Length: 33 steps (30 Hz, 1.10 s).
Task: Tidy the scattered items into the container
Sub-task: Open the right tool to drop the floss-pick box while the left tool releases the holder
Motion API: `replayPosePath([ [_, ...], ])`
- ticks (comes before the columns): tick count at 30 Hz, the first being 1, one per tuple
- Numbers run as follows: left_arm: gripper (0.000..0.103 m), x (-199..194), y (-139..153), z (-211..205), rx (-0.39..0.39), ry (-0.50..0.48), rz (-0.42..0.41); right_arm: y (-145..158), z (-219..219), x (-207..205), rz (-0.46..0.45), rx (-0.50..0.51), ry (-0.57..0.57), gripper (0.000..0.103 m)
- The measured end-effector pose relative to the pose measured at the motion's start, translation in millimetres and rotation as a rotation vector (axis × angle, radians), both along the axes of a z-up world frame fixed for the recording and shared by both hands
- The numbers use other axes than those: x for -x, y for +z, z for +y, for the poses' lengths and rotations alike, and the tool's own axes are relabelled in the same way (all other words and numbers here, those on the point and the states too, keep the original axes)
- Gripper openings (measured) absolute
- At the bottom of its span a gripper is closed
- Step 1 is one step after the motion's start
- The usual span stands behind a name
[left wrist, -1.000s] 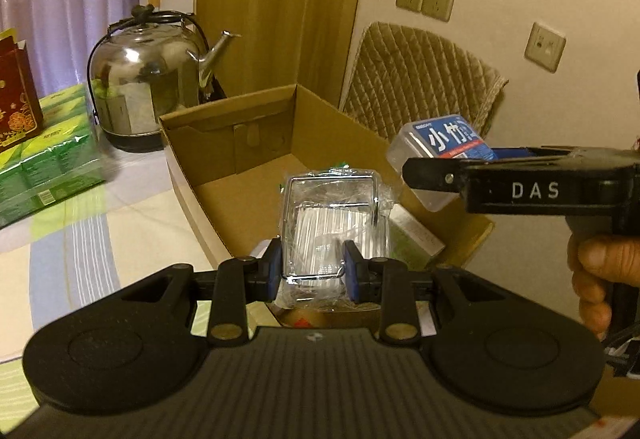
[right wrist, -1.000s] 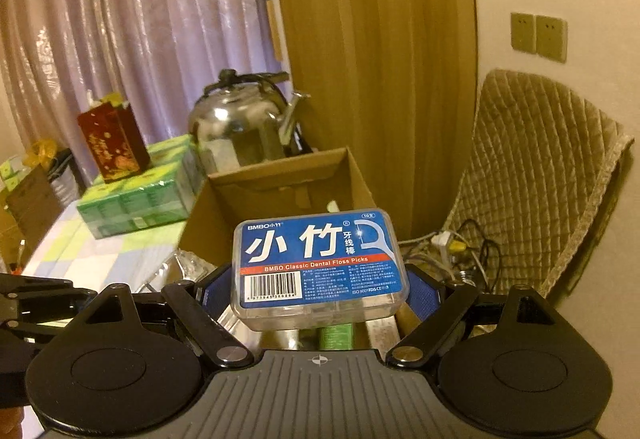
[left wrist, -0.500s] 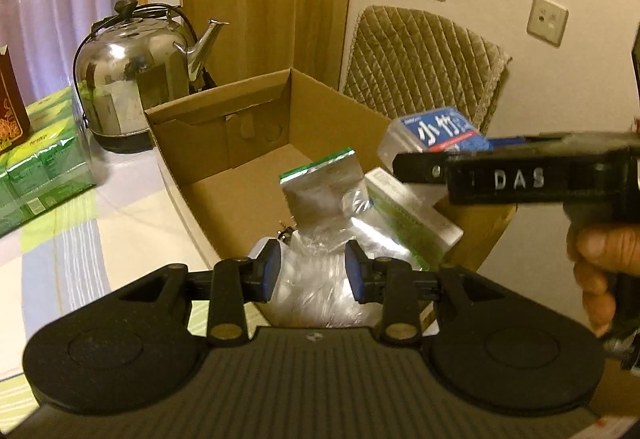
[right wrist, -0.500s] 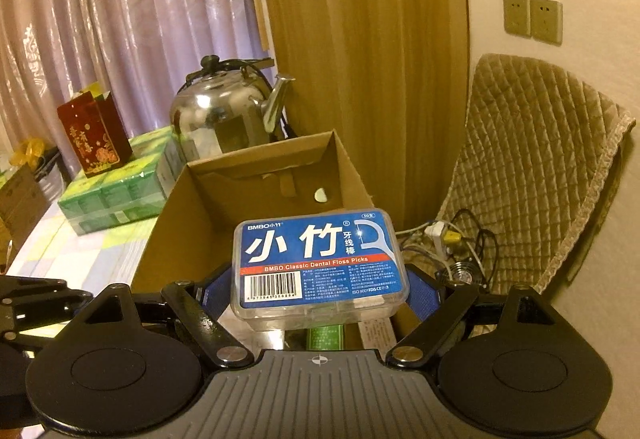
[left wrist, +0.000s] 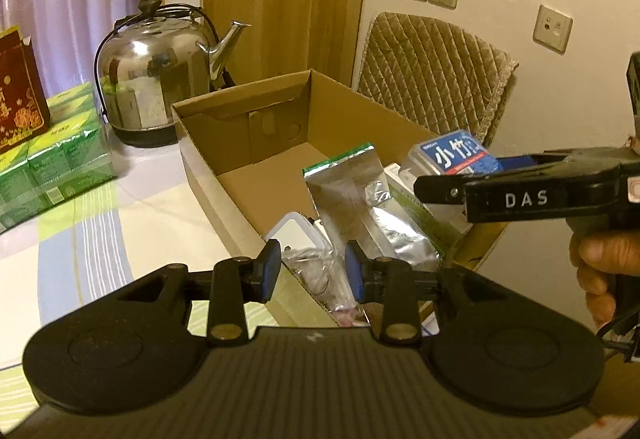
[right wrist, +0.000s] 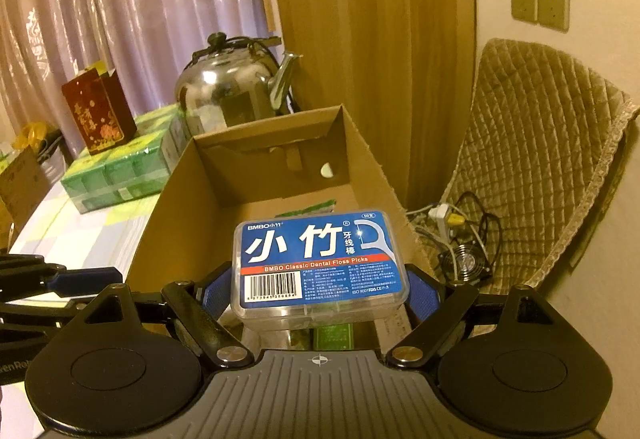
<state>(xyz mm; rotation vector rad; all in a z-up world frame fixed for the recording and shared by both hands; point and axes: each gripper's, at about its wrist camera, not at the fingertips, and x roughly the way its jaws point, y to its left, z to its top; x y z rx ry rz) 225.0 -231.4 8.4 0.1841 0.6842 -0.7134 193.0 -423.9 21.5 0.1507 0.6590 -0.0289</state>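
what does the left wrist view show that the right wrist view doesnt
Only the left wrist view shows the silver foil pouch lying in the box, the open left claw and the hand holding the other tool. Only the right wrist view shows the floss pick box label head-on, clamped in the right claw, plus cables on the floor. Both show the cardboard box and kettle.

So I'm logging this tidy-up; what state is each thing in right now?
Brown cardboard box: open-topped, partly filled.
Blue-labelled clear plastic floss-pick box: lid closed, gripped above the cardboard box.
Silver foil zip pouch: lying inside.
Left gripper: open, empty.
Right gripper: shut on the floss box.
Steel kettle: lidded, upright.
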Motion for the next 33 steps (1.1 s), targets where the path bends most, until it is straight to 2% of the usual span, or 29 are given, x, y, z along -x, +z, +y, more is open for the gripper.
replayPosePath([
  [12,0.029,-2,-2,6,0.017,0.013,0.006,-5,7,-2,0.0,0.004,0.017,0.084],
  [16,0.029,-1,-2,5,0.017,0.017,0.005,-3,5,-1,-0.024,-0.009,0.014,0.089],
  [28,0.029,0,-2,4,0.025,0.025,-0.002,1,2,2,-0.029,-0.007,0.013,0.091],
  [33,0.035,0,0,10,0.05,0.045,-0.001,8,1,6,-0.039,-0.001,0.003,0.096],
])
